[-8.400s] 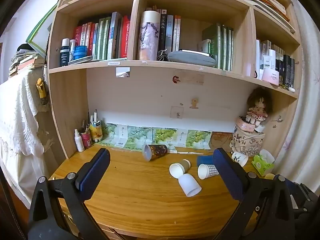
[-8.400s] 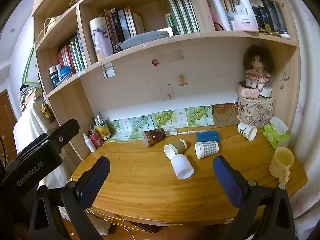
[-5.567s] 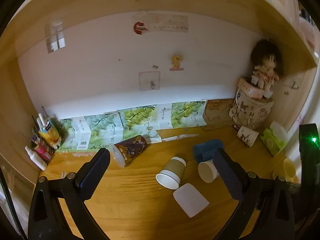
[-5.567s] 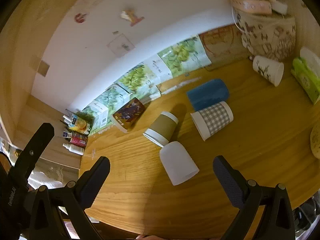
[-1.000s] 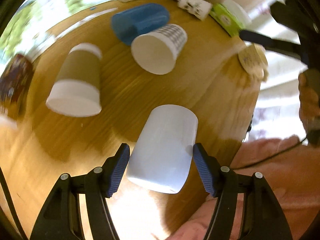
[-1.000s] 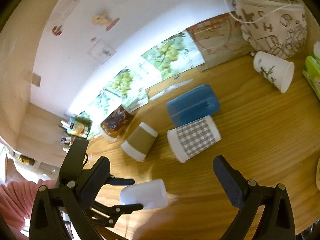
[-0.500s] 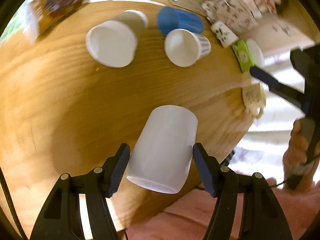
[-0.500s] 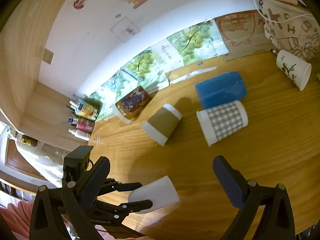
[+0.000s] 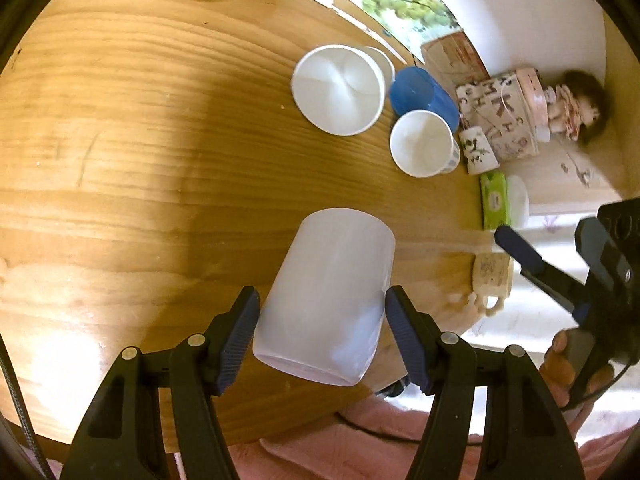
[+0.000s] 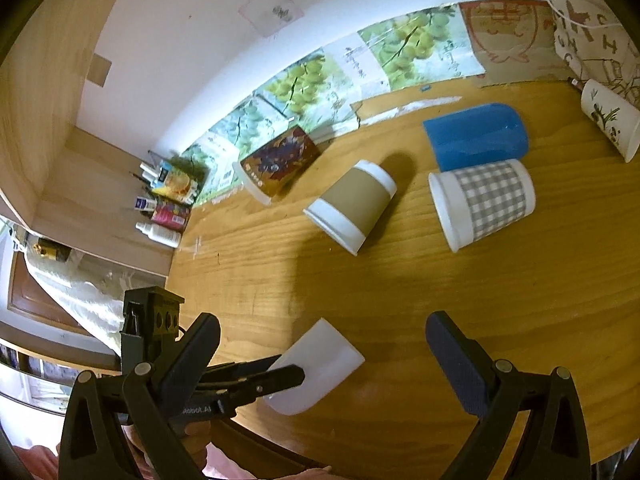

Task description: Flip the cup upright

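My left gripper (image 9: 322, 312) is shut on a plain white cup (image 9: 326, 292), held near the front edge of the wooden desk (image 9: 120, 140) with its open end toward the camera. The same cup (image 10: 316, 368) shows in the right wrist view, tilted, between the left gripper's fingers (image 10: 276, 374). My right gripper (image 10: 322, 344) is open and empty, hovering above the desk just right of the cup.
Several cups lie on their sides further back: a brown-sleeved one (image 10: 354, 208), a checked one (image 10: 484, 204), a blue one (image 10: 476, 136), a dark patterned one (image 10: 276, 168) and a floral one (image 10: 610, 116). A yellow mug (image 9: 490, 276) and green tissue pack (image 9: 494, 200) sit at the right edge.
The left gripper has turned with the white cup, swinging its view from the desk's right edge toward the back wall. The right gripper has dropped slightly closer to the desk.
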